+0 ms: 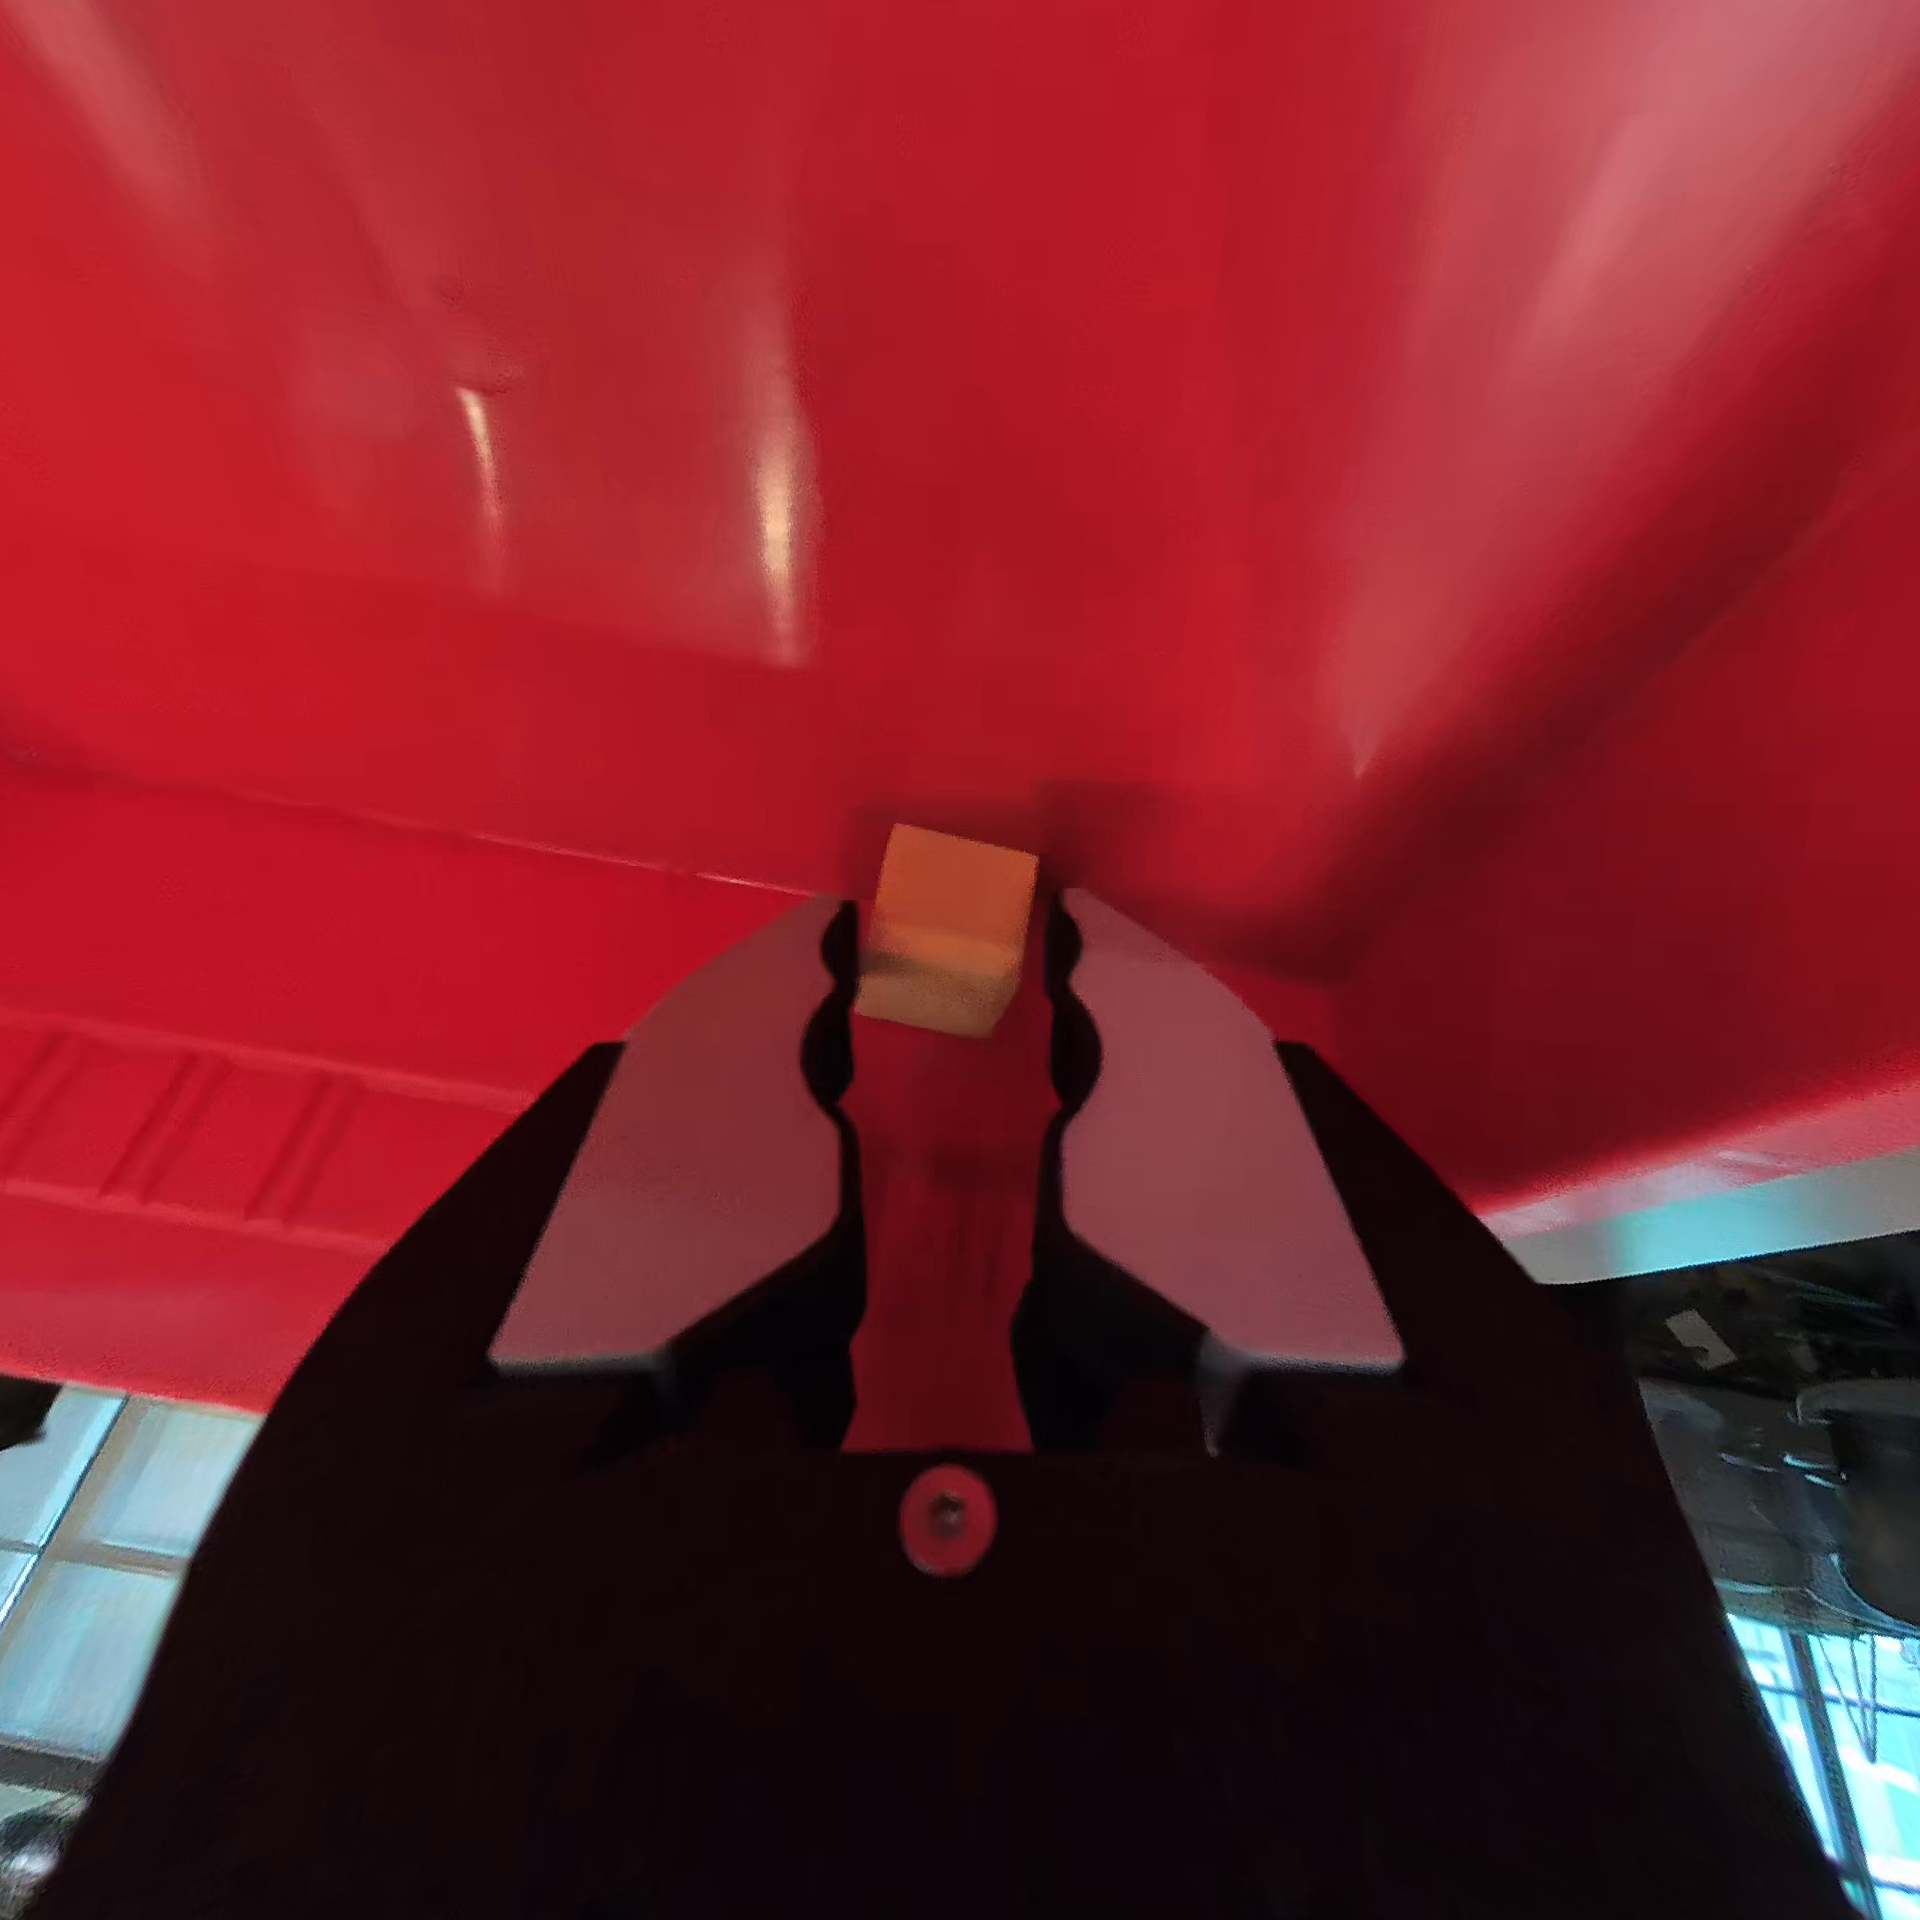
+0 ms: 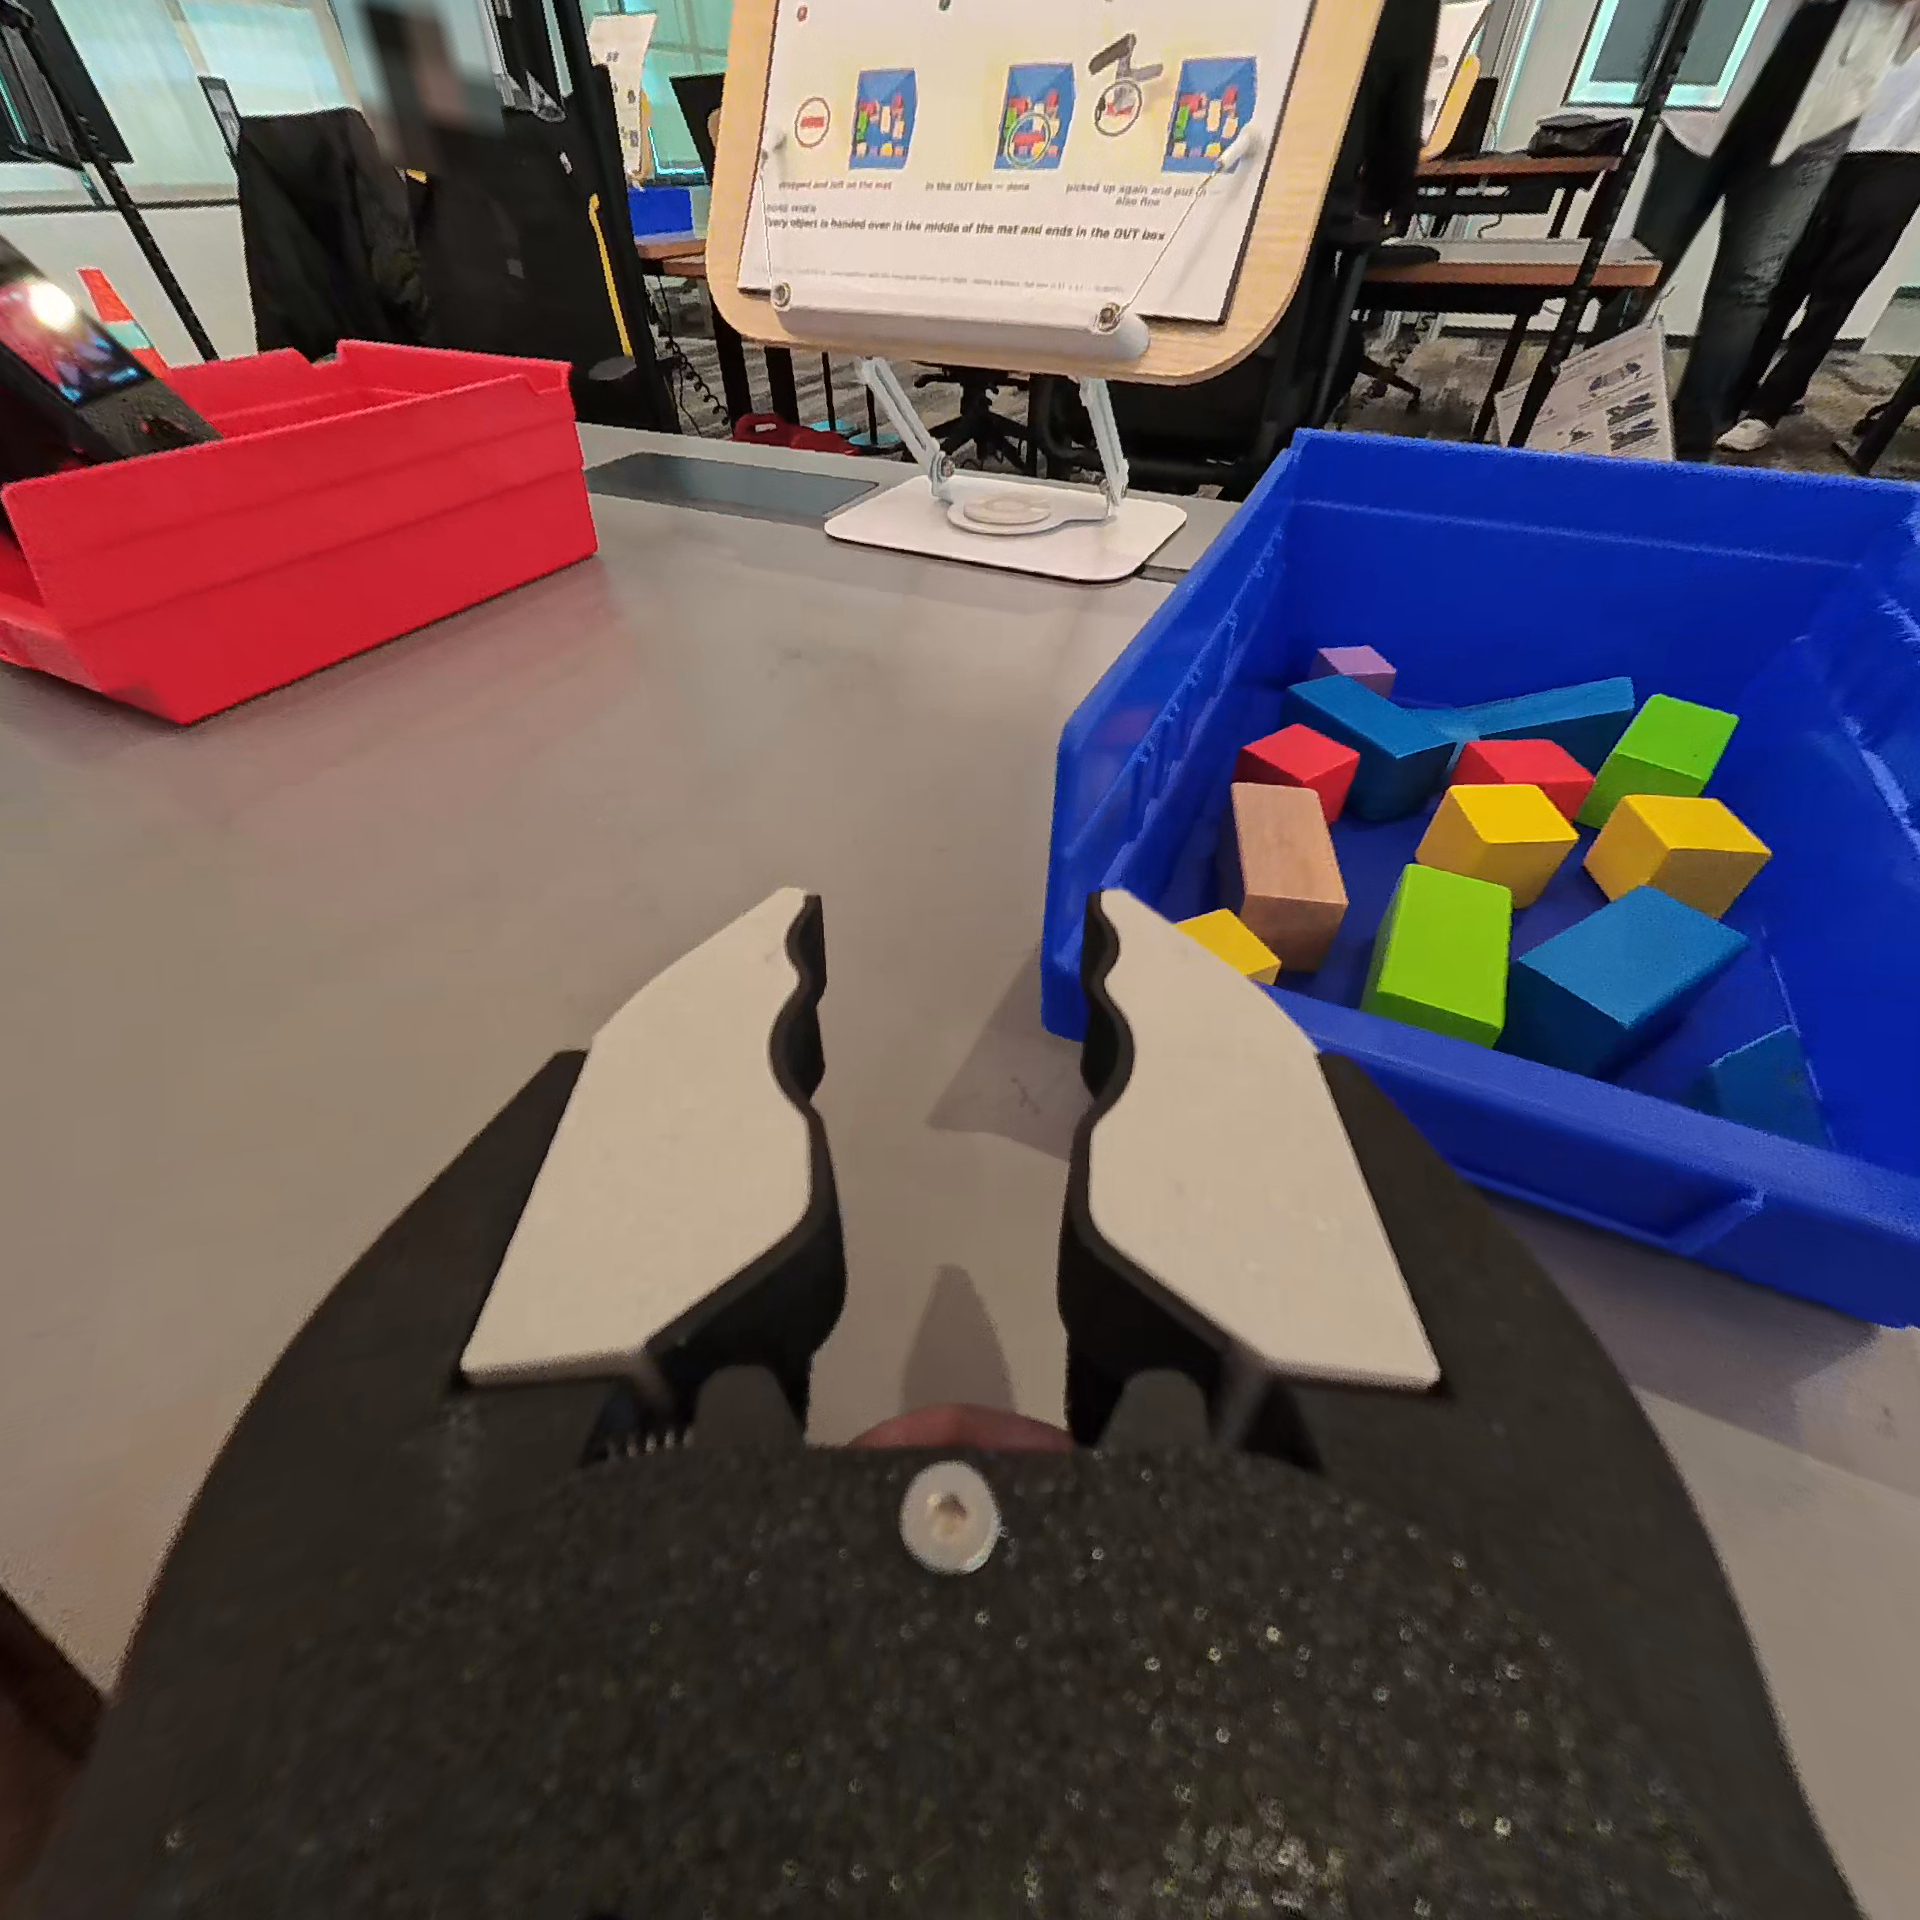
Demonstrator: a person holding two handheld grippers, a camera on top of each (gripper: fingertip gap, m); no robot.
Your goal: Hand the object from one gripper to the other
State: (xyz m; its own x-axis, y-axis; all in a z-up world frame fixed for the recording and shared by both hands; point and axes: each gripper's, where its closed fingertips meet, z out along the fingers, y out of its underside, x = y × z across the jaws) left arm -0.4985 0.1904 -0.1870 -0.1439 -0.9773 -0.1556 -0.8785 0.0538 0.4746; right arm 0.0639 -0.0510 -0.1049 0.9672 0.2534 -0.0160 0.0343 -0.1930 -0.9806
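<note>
The left gripper (image 1: 951, 940) points into the red bin (image 1: 935, 416), whose glossy inner walls fill nearly all of its view. A small orange block (image 1: 951, 925) sits at the fingertips: it touches the left finger, while a thin gap shows on its right side, so I cannot tell whether the fingers grip it or have let go; the picture is blurred there.

The right gripper (image 2: 951, 935) hangs over the grey bench (image 2: 416, 883) with its fingers apart and nothing between them. Just right of it stands the blue bin (image 2: 1455, 1143), touching the bench, and holding a heap of wooden blocks: yellow, green, blue, red, one purple and one plain brown block (image 2: 1286, 873). From this view the red bin (image 2: 312, 540) stands well to the left of the blue bin, with a dark device resting at its far left edge. Behind the blue bin, a sheet on a tilted wooden board (image 2: 1039, 187) stands on a white stand.
</note>
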